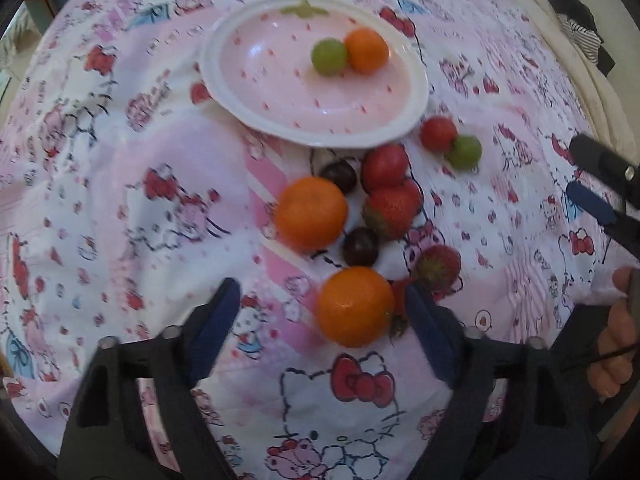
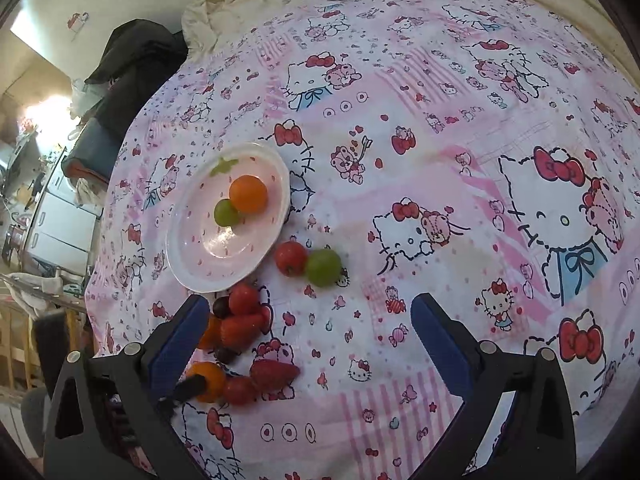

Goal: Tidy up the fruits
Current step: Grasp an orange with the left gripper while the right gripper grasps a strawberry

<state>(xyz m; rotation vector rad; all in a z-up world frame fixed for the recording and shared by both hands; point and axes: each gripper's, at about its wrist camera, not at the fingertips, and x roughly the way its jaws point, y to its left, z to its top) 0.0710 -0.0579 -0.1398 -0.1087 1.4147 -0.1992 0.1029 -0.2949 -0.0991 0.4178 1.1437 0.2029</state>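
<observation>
Two fruits already sit touching in the pink plate, while the left gripper stands unclenched around an orange, seemingly not pressing it, and the right gripper hangs wide, released.

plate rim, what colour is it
White, around a pink speckled centre, on the plate; clearest in the left wrist view.

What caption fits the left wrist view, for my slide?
Left gripper open around an orange; pink plate beyond.
</observation>
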